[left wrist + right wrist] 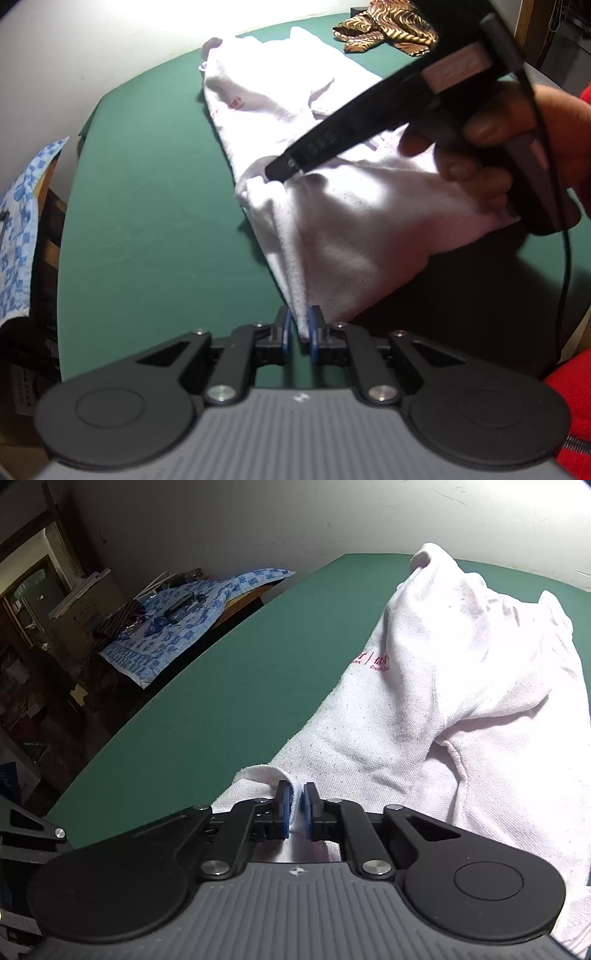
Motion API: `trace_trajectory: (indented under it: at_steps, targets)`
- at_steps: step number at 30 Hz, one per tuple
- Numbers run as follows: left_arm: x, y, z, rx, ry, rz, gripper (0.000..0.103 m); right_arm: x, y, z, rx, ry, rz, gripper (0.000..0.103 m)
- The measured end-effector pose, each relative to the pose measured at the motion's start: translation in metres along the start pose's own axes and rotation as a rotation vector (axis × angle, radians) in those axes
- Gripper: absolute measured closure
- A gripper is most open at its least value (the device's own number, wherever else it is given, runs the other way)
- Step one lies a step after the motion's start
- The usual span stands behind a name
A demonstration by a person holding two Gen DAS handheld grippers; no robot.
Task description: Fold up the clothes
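A white polo shirt with small red print lies partly folded on the green table. My left gripper is shut on a corner of the shirt's near edge and holds it lifted. My right gripper shows in the left wrist view, held by a hand, its tip pinching a fold further up the shirt. In the right wrist view the right gripper is shut on a hemmed edge of the shirt, which spreads ahead and to the right.
A brown and gold patterned cloth lies at the table's far end. A blue and white patterned cloth covers furniture beyond the table's left edge. A cable hangs from the right gripper.
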State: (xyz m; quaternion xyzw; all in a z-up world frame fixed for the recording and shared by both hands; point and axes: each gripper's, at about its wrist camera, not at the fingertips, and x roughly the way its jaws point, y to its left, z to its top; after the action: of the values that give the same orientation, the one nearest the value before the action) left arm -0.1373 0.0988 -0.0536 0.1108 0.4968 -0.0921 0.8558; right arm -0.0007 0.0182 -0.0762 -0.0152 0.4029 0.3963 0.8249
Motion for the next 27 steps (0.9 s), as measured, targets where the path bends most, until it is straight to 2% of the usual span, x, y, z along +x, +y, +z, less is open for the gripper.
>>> trace_trajectory:
  at_steps: [1,2,4,8,11,12,14,16,17,19,20,21,22,24,27]
  targets:
    - [-0.001,0.001,-0.002,0.001,0.0,-0.004,0.094,-0.01,-0.003,0.0,0.021,-0.03,-0.003,0.075]
    - [-0.002,0.002,-0.003,0.004,0.002,-0.009,0.094,-0.023,-0.008,-0.002,0.036,-0.053,-0.02,0.072]
    - [-0.004,0.002,-0.005,0.013,0.013,-0.025,0.094,-0.051,-0.02,-0.006,0.061,-0.094,-0.067,0.071]
    - [-0.009,-0.005,-0.012,0.084,0.028,-0.038,0.093,-0.103,-0.048,-0.034,0.095,-0.085,-0.202,0.07]
    - [-0.015,0.008,-0.004,0.072,-0.008,-0.023,0.079,-0.124,-0.062,-0.057,0.139,-0.081,-0.308,0.069]
    - [-0.015,0.016,0.004,0.052,-0.025,-0.02,0.078,-0.13,-0.067,-0.064,0.154,-0.08,-0.343,0.07]
    - [-0.008,0.024,0.023,0.037,-0.05,-0.023,0.078,-0.128,-0.071,-0.073,0.173,-0.082,-0.356,0.07]
    - [0.003,0.029,0.041,0.037,-0.067,-0.029,0.071,-0.118,-0.072,-0.073,0.176,-0.085,-0.334,0.068]
    - [0.01,0.031,0.049,0.037,-0.066,-0.029,0.067,-0.113,-0.072,-0.072,0.167,-0.095,-0.325,0.066]
    - [0.027,0.037,0.063,0.025,-0.043,-0.043,0.067,-0.103,-0.071,-0.071,0.145,-0.107,-0.351,0.062]
    - [0.035,0.04,0.071,0.02,-0.032,-0.05,0.068,-0.098,-0.072,-0.07,0.148,-0.096,-0.356,0.063]
    - [0.042,0.042,0.078,0.017,-0.023,-0.057,0.077,-0.092,-0.074,-0.069,0.152,-0.085,-0.361,0.074]
    - [0.043,0.041,0.082,0.026,-0.026,-0.06,0.08,-0.09,-0.076,-0.069,0.162,-0.076,-0.347,0.091]
    - [0.037,0.036,0.089,0.059,-0.06,-0.049,0.088,-0.094,-0.079,-0.066,0.195,-0.105,-0.336,0.094]
    - [0.026,0.039,0.097,0.064,-0.117,-0.032,0.089,-0.117,-0.084,-0.06,0.313,-0.254,-0.261,0.094]
